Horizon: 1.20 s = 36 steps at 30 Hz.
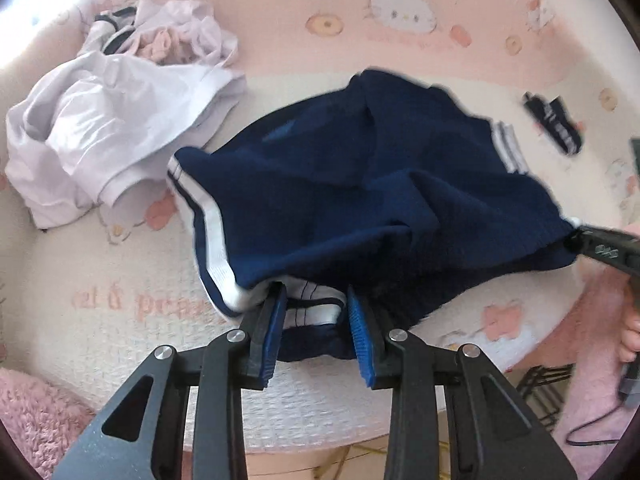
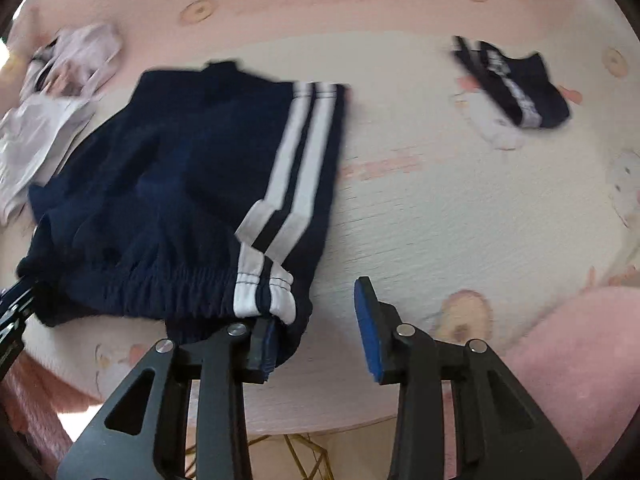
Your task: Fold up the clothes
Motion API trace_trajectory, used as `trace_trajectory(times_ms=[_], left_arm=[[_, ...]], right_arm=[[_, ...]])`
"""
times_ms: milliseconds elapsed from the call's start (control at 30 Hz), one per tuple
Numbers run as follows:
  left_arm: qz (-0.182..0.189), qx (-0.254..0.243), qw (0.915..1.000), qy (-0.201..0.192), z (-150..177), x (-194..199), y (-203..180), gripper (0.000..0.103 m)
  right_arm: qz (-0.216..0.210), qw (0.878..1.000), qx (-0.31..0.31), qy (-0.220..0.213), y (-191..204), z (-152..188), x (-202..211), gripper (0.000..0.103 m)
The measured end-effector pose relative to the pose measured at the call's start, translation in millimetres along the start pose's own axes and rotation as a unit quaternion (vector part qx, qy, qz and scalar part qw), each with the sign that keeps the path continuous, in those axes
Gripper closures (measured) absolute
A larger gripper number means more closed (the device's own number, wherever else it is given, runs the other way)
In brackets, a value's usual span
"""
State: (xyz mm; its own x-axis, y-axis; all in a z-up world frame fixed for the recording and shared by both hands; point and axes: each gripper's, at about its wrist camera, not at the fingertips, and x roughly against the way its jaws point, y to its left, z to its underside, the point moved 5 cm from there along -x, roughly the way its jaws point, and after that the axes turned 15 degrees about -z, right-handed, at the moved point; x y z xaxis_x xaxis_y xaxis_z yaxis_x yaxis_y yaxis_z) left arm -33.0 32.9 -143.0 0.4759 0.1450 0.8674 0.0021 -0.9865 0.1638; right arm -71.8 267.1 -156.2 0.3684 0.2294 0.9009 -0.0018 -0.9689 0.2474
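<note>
Looking through the left wrist view first: navy shorts (image 1: 360, 184) with white side stripes lie crumpled on the round table (image 1: 120, 360), which carries a cream and pink cartoon-cat cloth. Left gripper (image 1: 318, 320) sits at the near hem of the shorts; its blue pads (image 1: 360, 332) stand apart, with the striped waistband edge lying in the gap between them. Left pad touches the white stripe fabric, right pad rests against the dark cloth; no pinch seen, so jaws read as released around the band. At the right edge of this view the right gripper (image 1: 600, 246) reaches in and meets the far corner of the shorts; its jaw state cannot be told from here. White clothes (image 1: 104, 132) are heaped at upper left, well apart from the gripper, just beside the shorts' far side. A small dark sock (image 1: 554, 124) lies at upper right. Right wrist view: shorts (image 2: 180, 184) fill the left half, two white stripes running toward the elastic waistband. Right gripper (image 2: 316, 324) hangs at the waistband's striped corner; left pad is tucked under or against the fabric edge, right pad stands clear over bare tablecloth. Jaws apart, not clamped. Sock (image 2: 516, 88) lies far right, white clothes (image 2: 44, 120) far left.
</note>
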Motion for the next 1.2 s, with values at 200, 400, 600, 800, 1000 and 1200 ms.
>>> trace_trajectory(times_ms=[200,400,600,800,1000,1200], left_arm=[[0.08,0.052,0.9954,0.012,-1,7,8,0.069],[0.109,0.103,0.9881,0.033,1,3,23,0.069],[0.133,0.074,0.9864,0.062,17,4,11,0.068],[0.072,0.016,0.9953,0.062,18,-10,-10,0.067],[0.024,-0.022,0.9967,0.074,33,-11,-16,0.052],[0.013,0.007,0.9972,0.074,29,-19,-10,0.068]], right_arm=[[-0.212,0.964,-0.159,0.027,-17,8,2,0.062],[-0.247,0.948,-0.197,0.024,-29,19,13,0.059],[-0.241,0.96,-0.137,0.048,-1,19,11,0.059],[-0.192,0.974,-0.11,0.058,7,21,-11,0.059],[-0.086,0.993,-0.069,0.037,-1,16,-14,0.068],[0.001,0.999,0.007,0.031,10,12,-15,0.074]])
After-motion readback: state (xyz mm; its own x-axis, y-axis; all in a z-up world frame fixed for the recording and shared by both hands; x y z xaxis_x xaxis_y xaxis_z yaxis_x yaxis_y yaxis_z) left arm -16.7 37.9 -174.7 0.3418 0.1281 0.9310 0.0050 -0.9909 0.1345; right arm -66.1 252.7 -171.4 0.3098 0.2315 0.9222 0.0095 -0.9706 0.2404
